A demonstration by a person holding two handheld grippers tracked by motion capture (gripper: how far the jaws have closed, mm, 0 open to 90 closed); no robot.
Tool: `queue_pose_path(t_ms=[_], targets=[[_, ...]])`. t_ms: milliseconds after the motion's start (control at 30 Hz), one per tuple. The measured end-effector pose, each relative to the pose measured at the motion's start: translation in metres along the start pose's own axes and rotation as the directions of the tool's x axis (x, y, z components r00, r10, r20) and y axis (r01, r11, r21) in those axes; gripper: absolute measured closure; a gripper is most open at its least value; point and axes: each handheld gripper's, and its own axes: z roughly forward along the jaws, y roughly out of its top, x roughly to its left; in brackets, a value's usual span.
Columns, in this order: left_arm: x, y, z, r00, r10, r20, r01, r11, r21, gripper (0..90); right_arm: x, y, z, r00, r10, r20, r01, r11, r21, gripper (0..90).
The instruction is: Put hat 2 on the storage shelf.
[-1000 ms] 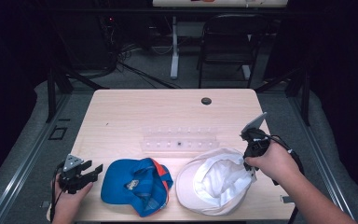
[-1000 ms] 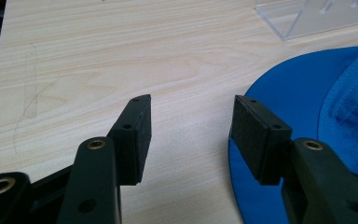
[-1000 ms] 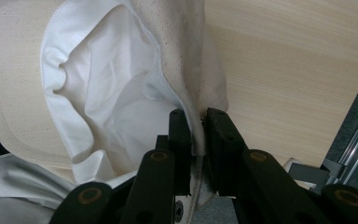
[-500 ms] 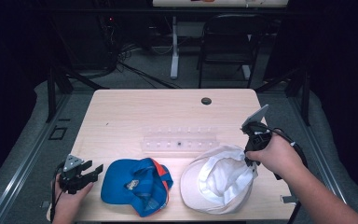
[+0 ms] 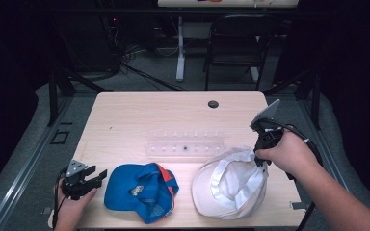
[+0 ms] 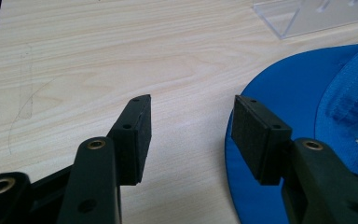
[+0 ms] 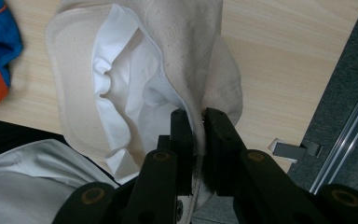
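The right gripper [image 5: 259, 156] has its two black jaws pinched tight on the edge of a soft cream cloth cap with a white lining [image 5: 229, 183]. In the right gripper view the cloth of the cream cap [image 7: 186, 60] is squeezed between the pads of the right gripper [image 7: 199, 133], and the cap hangs open so its white inside shows. One side of the cap is pulled up by the grip, and the rest lies on the light wooden table [image 5: 139, 120], near its front right corner.

The left gripper [image 5: 94, 175] sits low at the front left of the table. Its jaws stand wide apart with nothing between them. In the left gripper view the left gripper [image 6: 189, 126] points at bare wood, just beside a blue cloth cap with an orange edge [image 6: 307, 93].

The blue cap [image 5: 139, 190] lies flat between the two grippers. A clear plastic rack [image 5: 185, 147] stands behind both caps.
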Motion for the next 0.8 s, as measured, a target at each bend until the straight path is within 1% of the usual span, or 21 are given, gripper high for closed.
queue_pose_path(t_ms=[33, 100, 133, 167, 200, 233, 267, 300, 333, 400, 433, 467, 500, 567, 600, 633, 667, 700, 733, 767, 800], targets=[[0.000, 0.000, 0.000, 1.0000, 0.000, 0.000, 0.000, 1.0000, 0.000, 48.1, 0.000, 0.000, 0.000, 1.0000, 0.000, 0.000, 0.000, 1.0000, 0.000, 82.1], [0.000, 0.000, 0.000, 1.0000, 0.000, 0.002, 0.000, 1.0000, -0.005, 48.1, 0.001, -0.001, -0.007, 1.0000, 0.003, 0.000, -0.003, 1.0000, 0.009, 82.1], [0.000, 0.000, 0.000, 1.0000, -0.001, 0.001, 0.001, 1.0000, -0.007, 48.1, 0.001, -0.001, -0.007, 1.0000, 0.003, 0.000, -0.003, 1.0000, 0.009, 82.1], [0.000, 0.000, -0.001, 1.0000, -0.001, 0.001, 0.001, 1.0000, -0.005, 48.1, 0.001, -0.001, -0.010, 1.0000, 0.000, -0.006, 0.000, 0.9999, 0.015, 82.1], [0.000, 0.000, 0.000, 1.0000, -0.001, 0.001, 0.001, 1.0000, -0.006, 48.1, 0.000, -0.002, -0.013, 0.9995, 0.014, -0.027, -0.013, 0.9998, 0.018, 82.2], [0.000, 0.000, 0.000, 1.0000, -0.001, 0.001, 0.001, 1.0000, -0.006, 48.1, 0.000, -0.002, -0.013, 0.9995, 0.014, -0.027, -0.013, 0.9998, 0.018, 82.2], [0.000, 0.000, -0.001, 1.0000, 0.000, 0.000, 0.000, 1.0000, -0.005, 48.1, -0.003, -0.002, -0.016, 0.9977, 0.018, -0.065, -0.016, 0.9994, 0.031, 82.2], [0.000, 0.000, -0.001, 1.0000, 0.001, 0.000, -0.001, 1.0000, -0.005, 48.1, -0.004, -0.002, -0.017, 0.9960, 0.035, -0.082, -0.032, 0.9991, 0.027, 82.2], [0.000, 0.000, -0.001, 1.0000, 0.001, 0.000, -0.001, 1.0000, -0.004, 48.1, -0.007, -0.002, -0.017, 0.9946, 0.033, -0.098, -0.029, 0.9989, 0.038, 82.2], [0.000, 0.000, -0.001, 1.0000, 0.001, 0.000, -0.001, 1.0000, -0.004, 48.1, -0.010, -0.002, -0.017, 0.9872, 0.049, -0.152, -0.043, 0.9982, 0.042, 82.3], [0.000, 0.000, -0.001, 1.0000, 0.001, 0.000, -0.001, 1.0000, -0.004, 48.1, -0.010, -0.002, -0.017, 0.9872, 0.049, -0.152, -0.043, 0.9982, 0.042, 82.3], [0.000, 0.000, -0.001, 1.0000, 0.000, 0.001, 0.000, 1.0000, -0.006, 48.1, -0.013, -0.002, -0.017, 0.9834, 0.052, -0.174, -0.043, 0.9975, 0.056, 82.3], [0.000, 0.000, -0.001, 1.0000, 0.000, 0.001, 0.000, 1.0000, -0.006, 48.1, -0.017, -0.002, -0.015, 0.9715, 0.072, -0.226, -0.059, 0.9963, 0.062, 82.4], [0.000, 0.000, 0.000, 1.0000, 0.000, 0.001, 0.000, 1.0000, -0.005, 48.1, -0.022, -0.001, -0.015, 0.9598, 0.072, -0.271, -0.053, 0.9956, 0.078, 82.4], [0.000, 0.000, 0.000, 1.0000, 0.000, -0.001, 0.000, 1.0000, -0.003, 48.1, -0.023, -0.002, -0.015, 0.9500, 0.090, -0.299, -0.073, 0.9951, 0.067, 82.4], [0.000, 0.000, 0.000, 1.0000, 0.000, -0.001, 0.000, 1.0000, -0.003, 48.1, -0.023, -0.002, -0.015, 0.9500, 0.090, -0.299, -0.073, 0.9951, 0.067, 82.4], [0.000, 0.000, 0.000, 1.0000, 0.004, -0.001, -0.004, 1.0000, -0.001, 48.1, -0.027, -0.002, -0.015, 0.9362, 0.093, -0.339, -0.072, 0.9946, 0.074, 82.4], [0.000, 0.000, 0.000, 1.0000, 0.003, -0.001, -0.003, 1.0000, -0.002, 48.1, -0.029, -0.001, -0.016, 0.9280, 0.095, -0.360, -0.069, 0.9941, 0.084, 82.4], [0.000, 0.000, 0.000, 1.0000, 0.003, -0.001, -0.003, 1.0000, -0.002, 48.1, -0.029, -0.001, -0.017, 0.9146, 0.115, -0.388, -0.090, 0.9926, 0.081, 82.5], [0.000, 0.000, 0.000, 1.0000, 0.003, -0.001, -0.003, 1.0000, -0.002, 48.1, -0.029, -0.001, -0.017, 0.9146, 0.115, -0.388, -0.090, 0.9926, 0.081, 82.5], [0.000, 0.000, -0.001, 1.0000, 0.003, -0.001, -0.003, 1.0000, -0.003, 48.2, -0.032, -0.002, -0.018, 0.8946, 0.121, -0.430, -0.095, 0.9922, 0.080, 82.4]])
